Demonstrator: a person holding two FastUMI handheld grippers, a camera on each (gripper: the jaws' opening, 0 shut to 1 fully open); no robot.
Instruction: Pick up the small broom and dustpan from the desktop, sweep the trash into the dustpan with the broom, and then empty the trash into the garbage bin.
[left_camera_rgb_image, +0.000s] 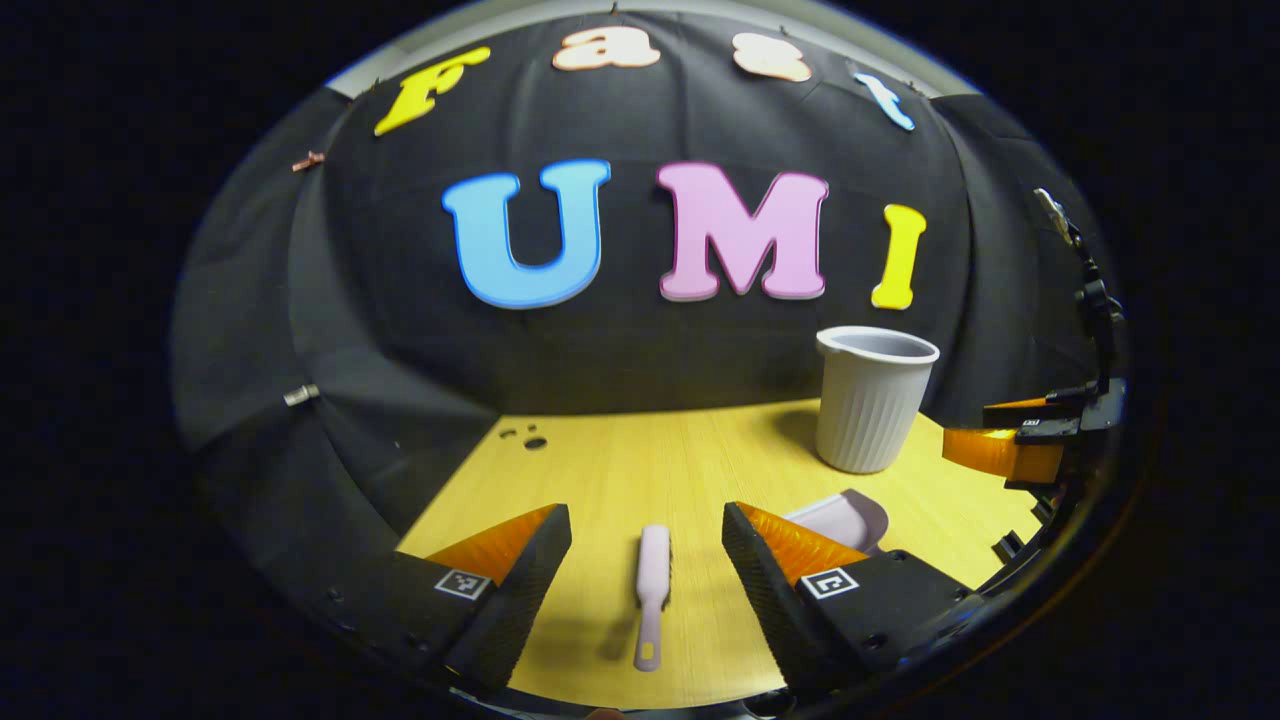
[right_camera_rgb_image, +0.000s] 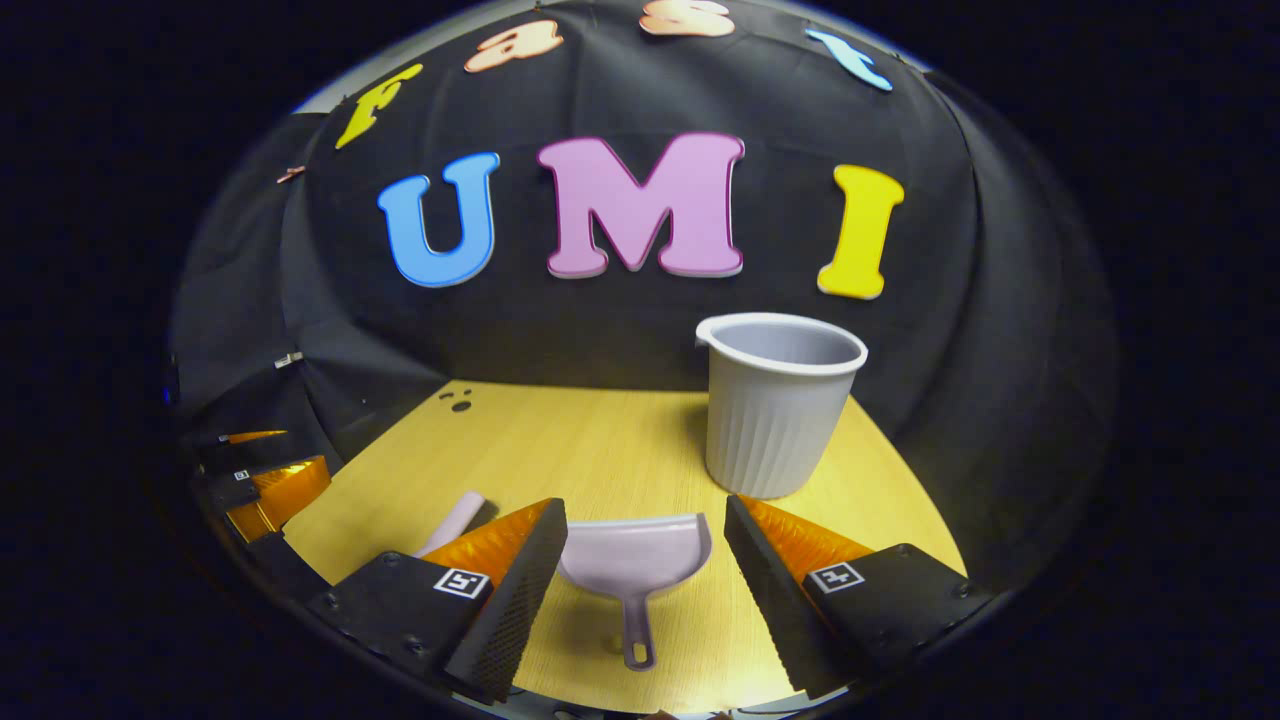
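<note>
As each tool lies handle-first, left gripper (left_camera_rgb_image: 647, 560) gapes wide w/ broom (left_camera_rgb_image: 652, 590) between fingers, right gripper (right_camera_rgb_image: 637, 565) likewise w/ dustpan (right_camera_rgb_image: 634, 555).

Pale pink broom (left_camera_rgb_image: 652, 590), pale pink dustpan (right_camera_rgb_image: 634, 555), grey ribbed bin (right_camera_rgb_image: 778, 400), yellow wood-grain desktop (right_camera_rgb_image: 560, 450), black-and-orange fingers (right_camera_rgb_image: 500, 570)

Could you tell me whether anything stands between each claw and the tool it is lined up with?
Nothing visible does. The broom lies on bare desktop between the open left claw fingers, and the dustpan lies likewise before the open right claw. The garbage bin stands farther back, beyond both.
</note>
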